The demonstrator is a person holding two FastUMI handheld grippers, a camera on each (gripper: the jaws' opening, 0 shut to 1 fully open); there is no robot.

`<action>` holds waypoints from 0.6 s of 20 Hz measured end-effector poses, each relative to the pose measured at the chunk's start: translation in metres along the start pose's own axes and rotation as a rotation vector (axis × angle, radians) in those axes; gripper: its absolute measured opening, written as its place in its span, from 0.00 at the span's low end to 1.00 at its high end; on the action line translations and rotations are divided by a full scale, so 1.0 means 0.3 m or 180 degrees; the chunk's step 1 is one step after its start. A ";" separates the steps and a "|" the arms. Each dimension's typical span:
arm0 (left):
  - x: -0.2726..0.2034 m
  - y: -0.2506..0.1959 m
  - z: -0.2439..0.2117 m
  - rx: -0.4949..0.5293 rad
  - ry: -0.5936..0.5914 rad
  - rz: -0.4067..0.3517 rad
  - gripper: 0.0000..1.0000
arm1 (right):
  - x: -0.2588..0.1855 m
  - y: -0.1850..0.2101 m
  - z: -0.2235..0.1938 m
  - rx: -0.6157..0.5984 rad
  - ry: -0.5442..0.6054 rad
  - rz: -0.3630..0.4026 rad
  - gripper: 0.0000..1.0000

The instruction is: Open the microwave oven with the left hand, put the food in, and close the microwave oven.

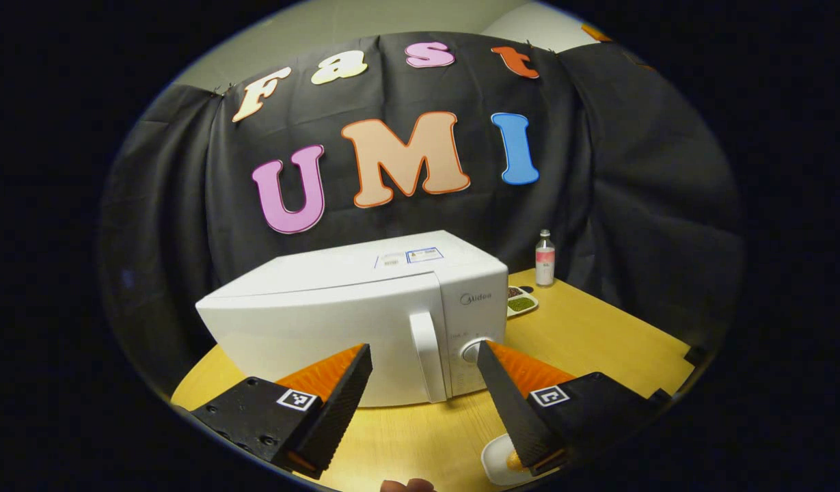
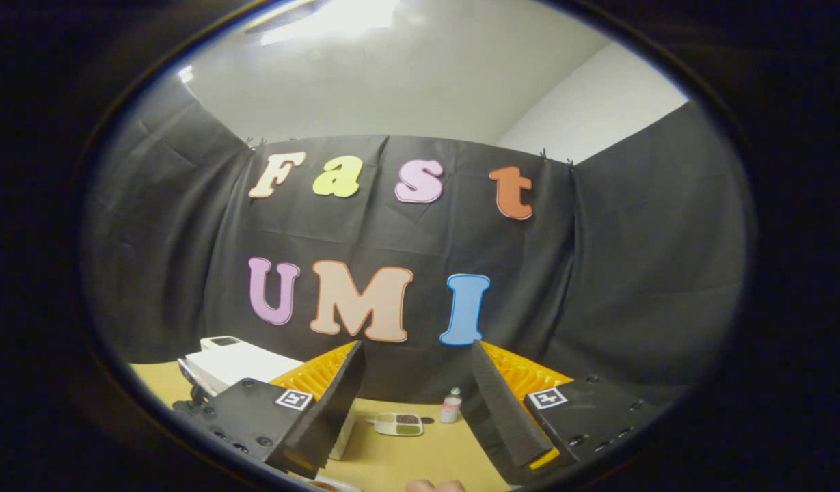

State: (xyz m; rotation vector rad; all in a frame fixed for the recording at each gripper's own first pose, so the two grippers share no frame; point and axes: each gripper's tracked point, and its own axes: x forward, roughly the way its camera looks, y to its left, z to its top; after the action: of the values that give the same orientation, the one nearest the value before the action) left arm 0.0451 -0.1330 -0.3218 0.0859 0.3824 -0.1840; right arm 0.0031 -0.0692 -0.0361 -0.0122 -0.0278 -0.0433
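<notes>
Facing the left gripper point(image 1: 425, 355) in the left gripper view: white microwave oven point(image 1: 365, 307) on the yellow desk point(image 1: 597, 342), door shut, long axis running left to right across the picture, front turned toward the camera and angled slightly rightward. Vertical door handle point(image 1: 426, 355) and round knob point(image 1: 471, 351) framed between the two black fingers — jaws spread wide, gripping nothing, not touching the oven. Right of the oven and farther back, a divided tray point(image 1: 521, 301) with dark and green portions; behind that, a small bottle point(image 1: 545, 258) standing upright near the black cloth. Low at the right finger, a white plate with yellowish food point(image 1: 505, 463), partly hidden by the finger. At the bottom edge, a bit of a hand point(image 1: 407, 486).

Pitched upward in the right gripper view, right gripper point(image 2: 415, 383) held above the desk, jaws likewise parted and empty. Microwave oven low at the left, partly behind the left finger; tray and bottle between the fingers, far off on the desk.
</notes>
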 end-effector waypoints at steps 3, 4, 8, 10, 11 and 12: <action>0.077 0.000 -0.091 0.0013 0.0272 0.0009 0.98 | -0.029 -0.061 -0.005 -0.0095 -0.0017 -0.0098 0.96; 0.093 -0.007 -0.106 -0.0041 0.0331 -0.0016 0.96 | -0.036 -0.078 -0.008 -0.0115 -0.0004 -0.0125 0.96; 0.145 0.001 -0.119 -0.0045 0.0366 0.0034 0.94 | -0.060 -0.143 -0.035 -0.0163 0.0071 -0.0251 0.96; 0.163 0.003 -0.121 -0.0030 0.0370 0.0080 0.94 | -0.062 -0.156 -0.030 -0.0134 0.0093 -0.0266 0.96; 0.168 0.000 -0.116 -0.0033 0.0353 0.0074 0.94 | -0.061 -0.161 -0.028 -0.0114 0.0090 -0.0268 0.96; 0.172 -0.009 -0.118 -0.0030 0.0365 0.0061 0.94 | -0.060 -0.165 -0.018 -0.0106 0.0072 -0.0271 0.96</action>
State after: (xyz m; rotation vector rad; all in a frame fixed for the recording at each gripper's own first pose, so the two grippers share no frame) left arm 0.0788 -0.1398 -0.3742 0.0910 0.4965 -0.1588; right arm -0.0169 -0.1179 -0.0415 -0.0437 -0.0048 -0.1291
